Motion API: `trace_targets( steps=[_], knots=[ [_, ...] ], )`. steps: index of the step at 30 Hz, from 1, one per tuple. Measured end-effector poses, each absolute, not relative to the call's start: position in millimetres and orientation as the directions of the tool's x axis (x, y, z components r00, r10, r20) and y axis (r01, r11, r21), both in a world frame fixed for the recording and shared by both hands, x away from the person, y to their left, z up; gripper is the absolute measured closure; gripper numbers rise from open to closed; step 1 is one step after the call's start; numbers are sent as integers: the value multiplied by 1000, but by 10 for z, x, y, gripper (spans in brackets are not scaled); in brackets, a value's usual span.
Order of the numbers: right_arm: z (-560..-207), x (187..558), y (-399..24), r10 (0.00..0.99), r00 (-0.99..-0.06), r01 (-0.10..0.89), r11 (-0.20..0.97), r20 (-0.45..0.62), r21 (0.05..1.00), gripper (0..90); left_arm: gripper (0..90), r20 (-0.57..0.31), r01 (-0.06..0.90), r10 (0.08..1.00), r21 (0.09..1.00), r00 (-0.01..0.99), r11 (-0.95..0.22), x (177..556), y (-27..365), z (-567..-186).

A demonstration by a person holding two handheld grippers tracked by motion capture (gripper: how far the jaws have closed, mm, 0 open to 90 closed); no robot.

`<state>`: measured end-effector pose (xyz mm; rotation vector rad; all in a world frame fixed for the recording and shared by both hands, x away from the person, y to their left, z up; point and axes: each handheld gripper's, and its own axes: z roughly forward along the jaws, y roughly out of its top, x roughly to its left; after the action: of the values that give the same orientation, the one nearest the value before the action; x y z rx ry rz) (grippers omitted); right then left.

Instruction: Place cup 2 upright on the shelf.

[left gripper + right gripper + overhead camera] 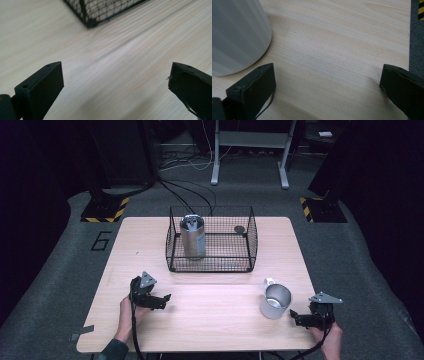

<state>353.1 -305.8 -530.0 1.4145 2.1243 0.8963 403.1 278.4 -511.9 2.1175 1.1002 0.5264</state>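
- A person stands at the near edge of a pale wooden table (210, 312), holding 1 two-jaw gripper in each hand.
- The left gripper (162, 300) hovers low over the near-left part of the table, well apart from everything on it. Its jaws are spread wide with nothing but bare wood between them, as the left gripper view (116, 82) shows plainly.
- The right gripper (296, 317) sits at the near-right corner. Its jaws are also released and wide apart, gripping nothing.
- The nearest thing to it is a short metal cup (275, 301), standing on the table just beside the right gripper, mouth tipped a little toward the camera, with a small handle or spout at its far rim.
- In the right gripper view the cup's grey side (235, 35) rises just beyond that gripper's left jaw; I cannot tell whether the jaw touches it.
- Farther back, at the middle of the table, stands a black wire basket (250, 245).
- Inside the basket, toward its left side, a tall metal cylinder (193, 240) stands upright, and a small dark round object (239, 229) lies near the far right.
- A corner of the basket (92, 15) shows at the top of the left gripper view, clear of the jaws.
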Motion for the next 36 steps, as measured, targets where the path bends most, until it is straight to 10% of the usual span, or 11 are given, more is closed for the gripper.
trace_targets(
  steps=[36],
  knots=[
    [-4735,3182,-2813,884,-458,618,244,89,748,0,0,23,608,876,711,481,-353,4033,2905,-5305]
  ],
)
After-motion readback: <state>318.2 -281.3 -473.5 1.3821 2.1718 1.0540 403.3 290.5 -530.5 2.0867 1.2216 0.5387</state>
